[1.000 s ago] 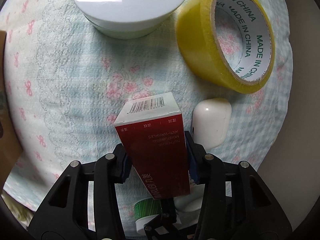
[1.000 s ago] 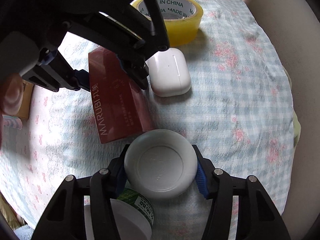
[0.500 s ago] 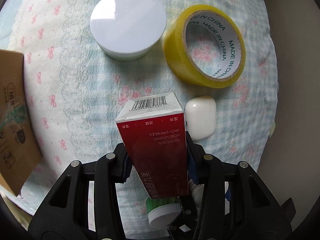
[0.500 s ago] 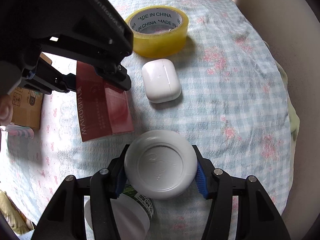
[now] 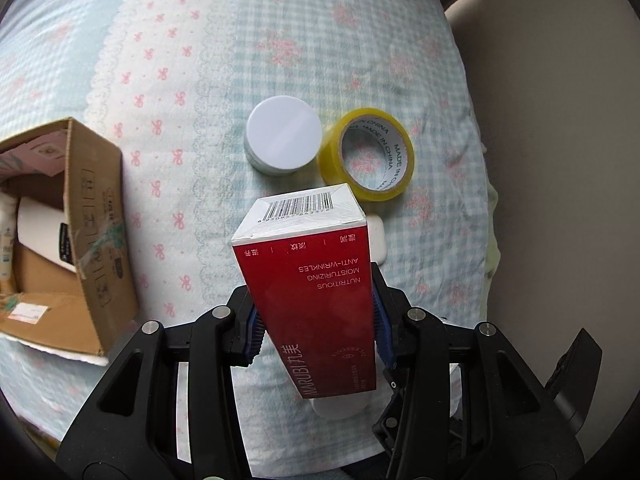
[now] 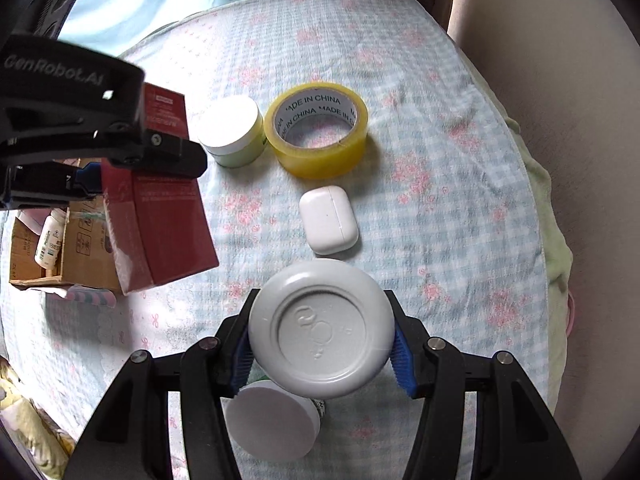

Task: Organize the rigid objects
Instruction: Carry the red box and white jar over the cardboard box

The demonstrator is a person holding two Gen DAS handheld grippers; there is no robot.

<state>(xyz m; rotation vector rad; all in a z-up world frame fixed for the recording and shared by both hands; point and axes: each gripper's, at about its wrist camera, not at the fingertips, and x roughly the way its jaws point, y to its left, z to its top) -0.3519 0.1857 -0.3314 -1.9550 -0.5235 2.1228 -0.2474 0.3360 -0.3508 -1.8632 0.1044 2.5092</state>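
Note:
My left gripper [image 5: 316, 322] is shut on a red cosmetics box [image 5: 310, 288] and holds it high above the bed; the box also shows in the right wrist view [image 6: 160, 208]. My right gripper [image 6: 320, 348] is shut on a round grey-white container [image 6: 320, 328], seen bottom-on. On the checked cloth lie a yellow tape roll [image 6: 320, 132], a white-lidded green jar [image 6: 234, 130] and a white earbud case [image 6: 328, 220]. An open cardboard box [image 5: 68, 232] stands at the left.
A second white-lidded green jar [image 6: 272, 424] sits below my right gripper. The cardboard box holds a white bottle [image 6: 48, 238] and other items. The bed's right edge meets a beige wall [image 5: 560, 160]. A striped item [image 6: 88, 296] lies by the box.
Both grippers have risen well above the bed with their objects. The cardboard box has come into the left wrist view, and the items on the cloth look smaller.

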